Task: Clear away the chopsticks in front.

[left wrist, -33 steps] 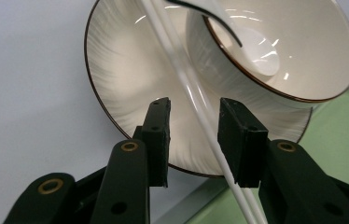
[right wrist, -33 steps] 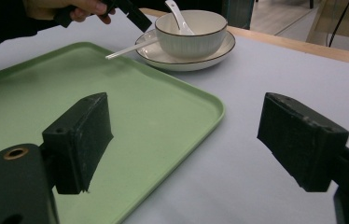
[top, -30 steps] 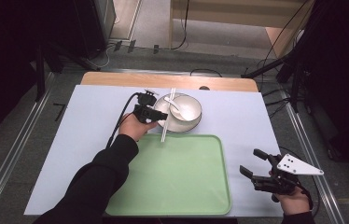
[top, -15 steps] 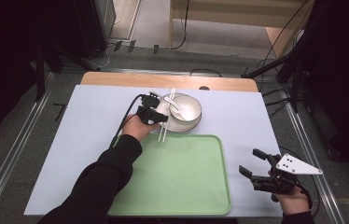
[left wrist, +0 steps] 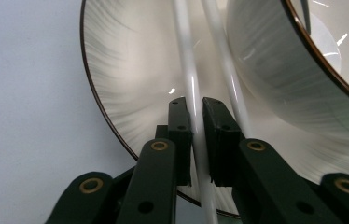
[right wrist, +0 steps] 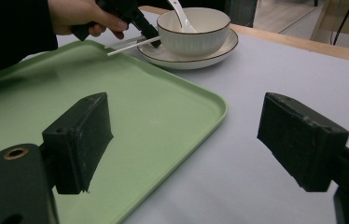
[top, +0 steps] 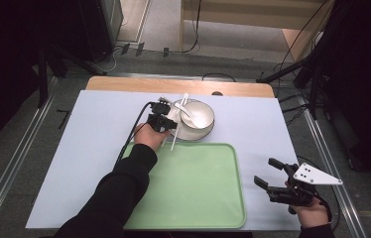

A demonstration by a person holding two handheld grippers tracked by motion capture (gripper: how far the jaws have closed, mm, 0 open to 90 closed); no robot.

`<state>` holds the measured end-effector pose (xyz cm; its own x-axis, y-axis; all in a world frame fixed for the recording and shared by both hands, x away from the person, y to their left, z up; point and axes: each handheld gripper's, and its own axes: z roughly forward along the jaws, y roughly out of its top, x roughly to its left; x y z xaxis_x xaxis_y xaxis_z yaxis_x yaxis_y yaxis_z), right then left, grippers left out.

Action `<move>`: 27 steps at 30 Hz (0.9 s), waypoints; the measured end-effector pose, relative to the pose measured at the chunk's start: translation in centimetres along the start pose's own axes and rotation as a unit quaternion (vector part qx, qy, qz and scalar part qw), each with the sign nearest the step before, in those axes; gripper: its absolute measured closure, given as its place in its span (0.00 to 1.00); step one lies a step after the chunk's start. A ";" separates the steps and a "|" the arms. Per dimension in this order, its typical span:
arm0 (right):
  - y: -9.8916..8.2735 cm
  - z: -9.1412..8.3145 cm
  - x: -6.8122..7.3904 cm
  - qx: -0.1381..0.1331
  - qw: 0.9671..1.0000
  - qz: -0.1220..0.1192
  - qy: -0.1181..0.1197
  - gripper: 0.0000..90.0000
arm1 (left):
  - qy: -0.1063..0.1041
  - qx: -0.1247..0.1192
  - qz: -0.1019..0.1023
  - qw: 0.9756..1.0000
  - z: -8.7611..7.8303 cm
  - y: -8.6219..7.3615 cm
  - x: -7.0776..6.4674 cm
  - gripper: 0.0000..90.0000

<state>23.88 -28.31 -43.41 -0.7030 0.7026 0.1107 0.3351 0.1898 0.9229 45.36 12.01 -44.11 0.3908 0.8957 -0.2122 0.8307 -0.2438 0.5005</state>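
My left tongs (left wrist: 196,135) have just been closing and now pinch one white chopstick (left wrist: 192,88) where it lies across the rim of the saucer (left wrist: 130,93), beside the bowl (top: 197,116) near the far edge of the bench (top: 99,114). The second chopstick (left wrist: 226,79) lies just beside the first, outside the pads. A white spoon (top: 188,110) rests inside the bowl. My right tongs (top: 275,179) hang wide and hold nothing near the bench's near right corner, just off the green tray (top: 193,188). As I judge it, the grasp is made and little else: the tray is bare, so lifting the chopstick and carrying it over is still ahead, and so are its partner and perhaps the dishes.
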 end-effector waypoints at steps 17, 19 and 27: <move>0.0 0.1 0.0 0.002 1.000 -0.001 0.001 0.20 | -0.006 -0.024 -0.013 1.000 -3.5 0.4 2.2 0.96; 0.0 0.2 0.0 0.003 1.000 -0.001 0.002 0.20 | -0.011 -0.034 -0.022 0.999 -4.8 0.1 3.0 0.95; 0.2 0.6 0.0 0.007 1.000 -0.005 0.005 0.20 | -0.032 -0.042 -0.030 0.998 -8.4 -0.8 4.6 0.95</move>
<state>24.33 -27.87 -43.48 -0.7119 0.6943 0.1055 0.3370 0.2060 0.9187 43.12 19.46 -38.42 0.3687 0.8812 -0.2958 0.8177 -0.1561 0.5542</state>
